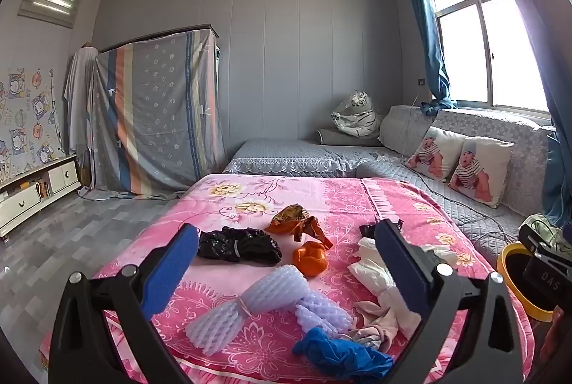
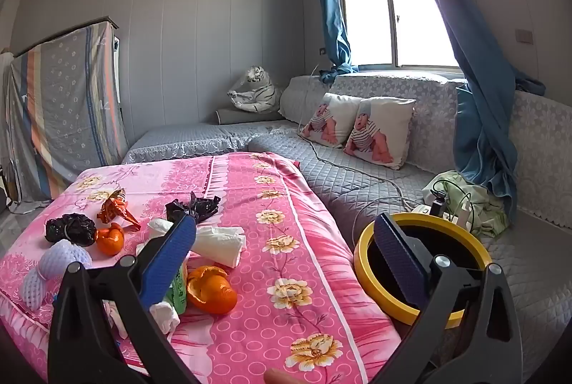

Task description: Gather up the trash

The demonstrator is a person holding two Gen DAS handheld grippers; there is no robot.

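Pink floral bedspread [image 1: 393,205] carries scattered trash beside a yellow-rimmed bin [image 2: 361,251]; both left tongs [image 1: 286,262] and right tongs [image 2: 286,251] hang released, grasping nothing.

Ahead of the left claw [image 1: 286,273] on the bed [image 1: 357,201] lie foam netting [image 1: 264,298], a peel [image 1: 310,257] and a bag [image 1: 238,245] behind it. Tissue [image 1: 371,271] lies rightward; the bin [image 2: 364,248] stands right of the bed.
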